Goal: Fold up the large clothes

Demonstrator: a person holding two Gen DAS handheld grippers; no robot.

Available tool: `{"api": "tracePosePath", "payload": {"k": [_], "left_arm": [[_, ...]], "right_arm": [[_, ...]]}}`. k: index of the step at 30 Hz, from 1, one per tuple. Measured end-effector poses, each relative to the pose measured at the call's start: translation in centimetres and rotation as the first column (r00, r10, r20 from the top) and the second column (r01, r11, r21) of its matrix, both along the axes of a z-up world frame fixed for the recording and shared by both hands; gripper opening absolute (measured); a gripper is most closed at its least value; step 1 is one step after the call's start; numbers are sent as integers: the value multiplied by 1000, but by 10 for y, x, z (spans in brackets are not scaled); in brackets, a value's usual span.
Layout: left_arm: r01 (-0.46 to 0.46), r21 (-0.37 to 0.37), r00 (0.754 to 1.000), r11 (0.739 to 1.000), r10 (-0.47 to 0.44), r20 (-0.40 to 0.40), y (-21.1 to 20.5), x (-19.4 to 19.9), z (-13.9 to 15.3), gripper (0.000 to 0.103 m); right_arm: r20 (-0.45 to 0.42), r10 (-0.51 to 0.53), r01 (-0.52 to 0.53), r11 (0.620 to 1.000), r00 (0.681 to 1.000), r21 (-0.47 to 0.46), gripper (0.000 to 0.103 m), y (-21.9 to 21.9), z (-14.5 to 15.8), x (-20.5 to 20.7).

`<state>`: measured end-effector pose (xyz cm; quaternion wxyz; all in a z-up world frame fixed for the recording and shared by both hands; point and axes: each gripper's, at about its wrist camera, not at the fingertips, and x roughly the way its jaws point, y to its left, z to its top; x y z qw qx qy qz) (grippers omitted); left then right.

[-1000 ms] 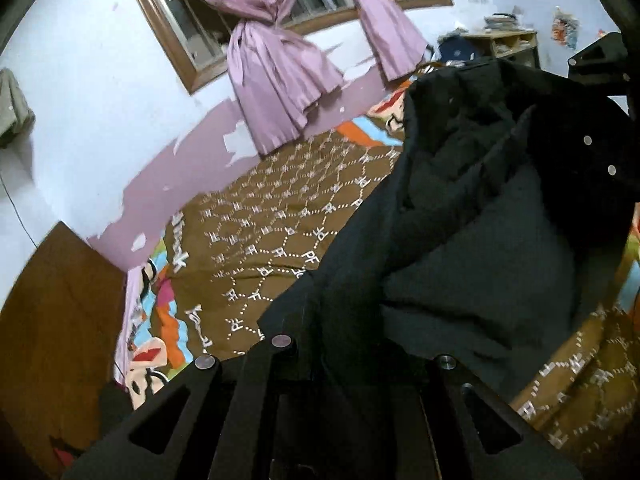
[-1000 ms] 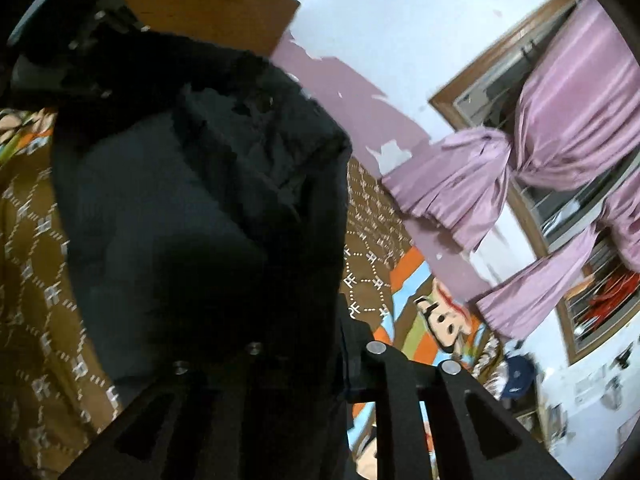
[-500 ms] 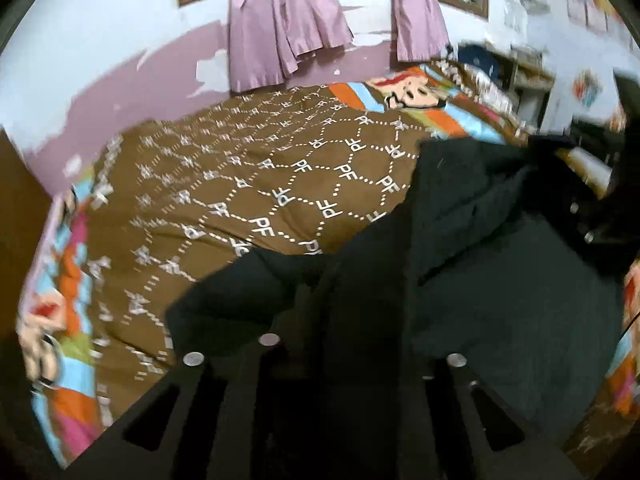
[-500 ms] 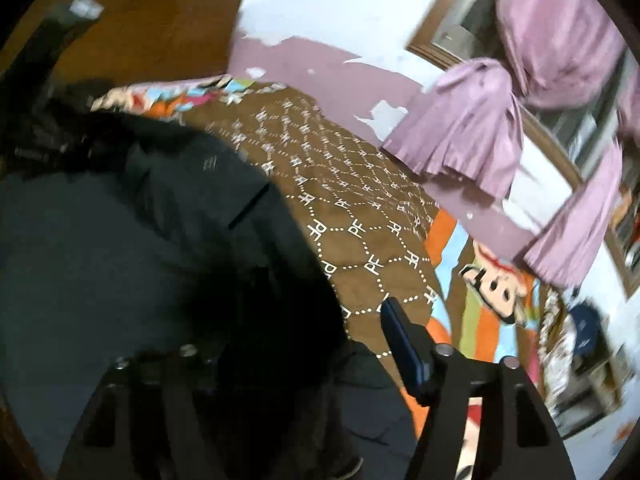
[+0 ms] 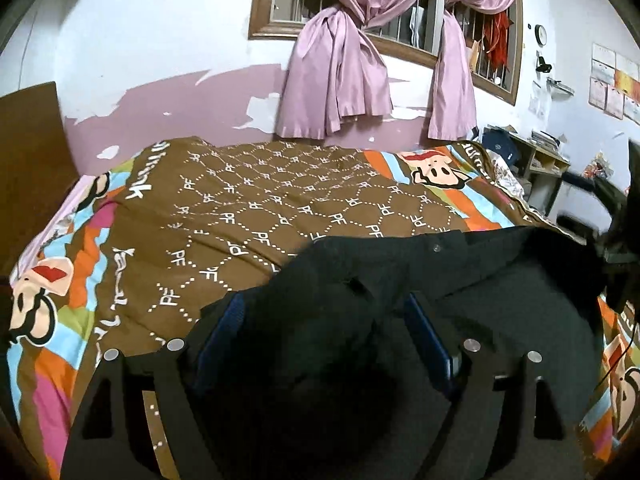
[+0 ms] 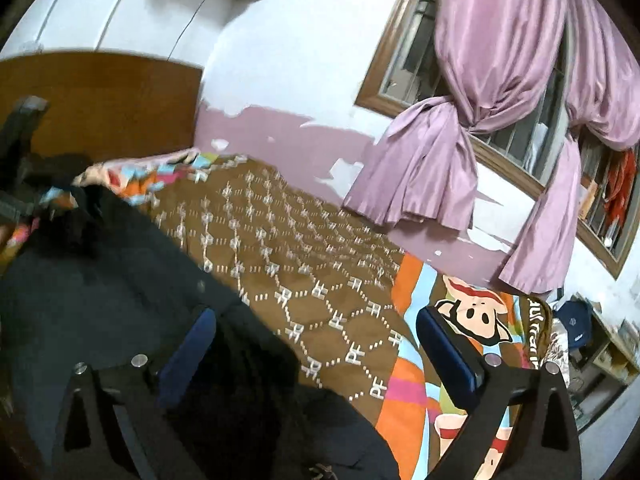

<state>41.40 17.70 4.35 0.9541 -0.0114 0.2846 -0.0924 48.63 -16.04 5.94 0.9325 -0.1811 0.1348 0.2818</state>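
Black jacket (image 5: 460, 320) is lying on the bed (image 5: 280, 200), filling the lower right of the left view and the lower left of the right view (image 6: 100, 300). Left claw (image 5: 326, 336) is standing wide apart, bunched jacket cloth between its pads. Right claw (image 6: 316, 344) is gaping wide too, cloth under its left pad (image 6: 192, 344), gripping nothing.

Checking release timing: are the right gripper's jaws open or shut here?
Open. The right gripper has its blue pads spread wide apart, the black garment lying loose between them on the bedspread, not pinched.
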Motion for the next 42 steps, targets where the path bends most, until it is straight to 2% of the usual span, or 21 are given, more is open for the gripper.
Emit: {"api": "tracePosePath", "payload": {"k": [3,5,6,8,9,11,14,15,18,20,22,24,26,28,32,35,39,42], "left_arm": [[2,0,1000,1000,-2,9,-1,-12,1,77],[16,-8,1000,1000,-15,27,-2,-21,3,77],[27,-2,999,1000,-27,34,-5,-24,4,77],[72,31,996,997,-73,43,-16,-32,2,77],[103,43,994,994,-105,41,-22,-35,0,77],[178,58,984,982,-179,17,-39,-41,-6,77],[242,60,970,968,-242,-13,-58,-43,-18,77],[264,54,964,963,-263,-32,-65,-42,-23,77],[312,45,948,949,-307,-90,-87,-31,-40,77],[296,69,951,953,-287,-112,-95,-22,-47,77],[242,110,965,964,-227,-130,-98,-10,-53,77],[210,108,971,972,-193,-144,-96,0,-57,77],[171,83,975,982,-156,-158,-90,13,-61,79],[127,65,978,990,-115,-173,-81,23,-64,81],[81,92,984,992,-65,-164,-67,36,-70,84],[56,133,989,990,-37,-140,-60,46,-76,91],[-22,108,989,994,37,-142,-44,61,-74,91],[-100,82,985,992,110,-136,-26,67,-74,91]], "right_arm": [[-47,6,0,992,999,127,103,-12,24,-1],[-96,27,-9,983,995,185,103,-19,27,-2],[-134,59,-32,979,989,201,103,-20,23,-1],[-255,151,-92,969,955,228,103,-23,7,2],[-283,155,-89,968,946,234,103,-25,0,1],[-286,157,-84,964,945,250,103,-35,-11,-10],[-216,189,-135,961,958,242,103,-44,-11,-28],[-221,221,-165,956,950,243,103,-43,-10,-31],[-347,296,-217,944,890,248,103,-32,-25,-29],[-419,275,-199,956,865,218,103,-22,-46,-26],[-480,247,-178,966,842,185,103,-15,-65,-22],[-525,202,-149,979,827,142,103,-7,-83,-18],[-536,152,-123,988,830,89,103,0,-99,-16],[-529,137,-111,991,838,80,103,5,-106,-11],[-511,71,-51,997,857,53,103,15,-115,11],[-518,-1,23,999,855,37,103,20,-116,37],[-538,-51,82,996,842,34,103,18,-123,61],[-528,-102,128,992,843,13,103,13,-128,72]]}}
